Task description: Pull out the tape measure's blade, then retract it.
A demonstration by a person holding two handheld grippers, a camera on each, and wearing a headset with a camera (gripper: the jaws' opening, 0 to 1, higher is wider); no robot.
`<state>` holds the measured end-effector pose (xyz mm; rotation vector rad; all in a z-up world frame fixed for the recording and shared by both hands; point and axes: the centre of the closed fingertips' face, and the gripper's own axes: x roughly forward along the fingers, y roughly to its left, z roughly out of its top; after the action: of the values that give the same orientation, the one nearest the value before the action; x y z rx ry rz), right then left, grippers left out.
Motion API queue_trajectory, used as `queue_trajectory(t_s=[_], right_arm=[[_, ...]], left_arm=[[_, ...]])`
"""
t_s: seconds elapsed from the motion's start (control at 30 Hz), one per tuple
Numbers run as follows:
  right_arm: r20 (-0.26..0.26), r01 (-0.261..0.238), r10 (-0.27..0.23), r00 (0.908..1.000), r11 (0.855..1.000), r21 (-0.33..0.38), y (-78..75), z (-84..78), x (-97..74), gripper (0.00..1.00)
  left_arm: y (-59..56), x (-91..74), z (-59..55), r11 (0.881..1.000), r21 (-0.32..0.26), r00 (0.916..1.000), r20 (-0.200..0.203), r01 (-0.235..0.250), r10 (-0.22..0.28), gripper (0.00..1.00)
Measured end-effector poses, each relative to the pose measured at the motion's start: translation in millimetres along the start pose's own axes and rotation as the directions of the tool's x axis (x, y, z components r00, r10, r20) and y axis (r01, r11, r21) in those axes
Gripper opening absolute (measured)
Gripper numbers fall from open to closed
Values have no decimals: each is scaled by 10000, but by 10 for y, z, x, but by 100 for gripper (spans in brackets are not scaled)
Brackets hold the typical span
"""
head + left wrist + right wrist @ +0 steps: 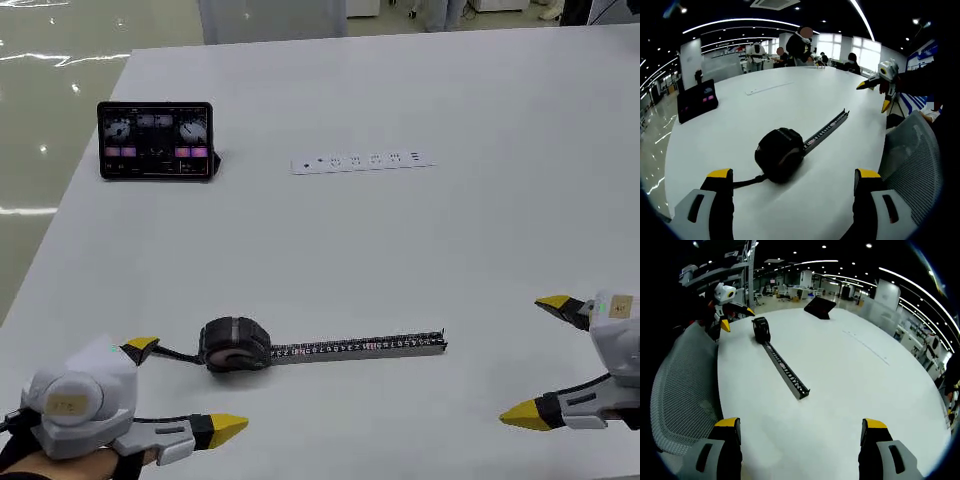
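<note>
A black tape measure (236, 345) lies on the white table (400, 240), its blade (358, 347) drawn out to the right and lying flat. My left gripper (185, 385) stands open just left of the case, holding nothing; a short black strap runs from the case toward it. In the left gripper view the case (780, 154) sits a little ahead between the jaws, the blade (827, 129) running away. My right gripper (538, 358) is open at the right edge, well clear of the blade's end. The right gripper view has the blade tip (802, 391) ahead and the case (760, 329) beyond.
A tablet (155, 140) with a lit screen stands at the back left of the table. A white power strip (362, 161) lies at the back centre. A mesh chair back (680, 390) is beside the near table edge. People stand far behind the table (800, 45).
</note>
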<state>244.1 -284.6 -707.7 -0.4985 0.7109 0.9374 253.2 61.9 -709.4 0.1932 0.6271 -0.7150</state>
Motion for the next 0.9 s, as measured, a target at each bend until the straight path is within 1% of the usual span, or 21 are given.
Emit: queue_trajectory(t_s=[0.13, 0.2, 0.3, 0.37, 0.4, 0.6, 0.7, 0.73, 0.8, 0.87, 0.9], right_arm=[[-174, -186, 180, 9997, 9993, -317, -14, 55, 34, 99], [-237, -265, 255, 9994, 9987, -429, -24, 70, 55, 99], [-419, -440, 411, 9983, 9966, -703, -21, 105, 90, 99], [-531, -533, 488, 9974, 9949, -860, -27, 111, 112, 99], [-609, -592, 532, 9967, 9933, -998, -36, 112, 132, 99], [-921, -858, 743, 9930, 9881, -1278, -113, 85, 243, 99], [-1250, -1166, 980, 9873, 9815, -1520, -129, 56, 318, 99], [-1341, -1246, 1035, 9856, 9792, -1599, -139, 59, 351, 99], [-1490, -1412, 1155, 9821, 9742, -1758, -117, 92, 388, 99], [-1760, -1641, 1294, 9759, 9660, -1998, -91, 89, 419, 99], [-1901, -1775, 1376, 9721, 9609, -2124, -90, 75, 455, 99]], left_arm=[[-70, 51, 13, 9999, 69, 9999, -91, 93, -93, 99], [-89, 66, 21, 9999, 48, 9999, -91, 110, -109, 99], [-89, 96, 29, 10000, 30, 9999, -121, -18, 18, 99], [-67, 116, 49, 9997, -91, 9998, -50, -216, 216, 99], [-34, 125, 60, 9989, -102, 9990, -32, -449, 449, 99], [-59, 183, 149, 9977, -472, 9984, 263, -484, 497, 99], [-59, 242, 199, 9961, -687, 9977, 363, -552, 577, 99], [-67, 269, 234, 9948, -838, 9970, 465, -573, 614, 99], [-78, 308, 277, 9934, -962, 9961, 567, -618, 675, 99], [-79, 336, 326, 9922, -1006, 9939, 750, -736, 813, 99], [-79, 360, 344, 9914, -1031, 9932, 760, -801, 881, 99]])
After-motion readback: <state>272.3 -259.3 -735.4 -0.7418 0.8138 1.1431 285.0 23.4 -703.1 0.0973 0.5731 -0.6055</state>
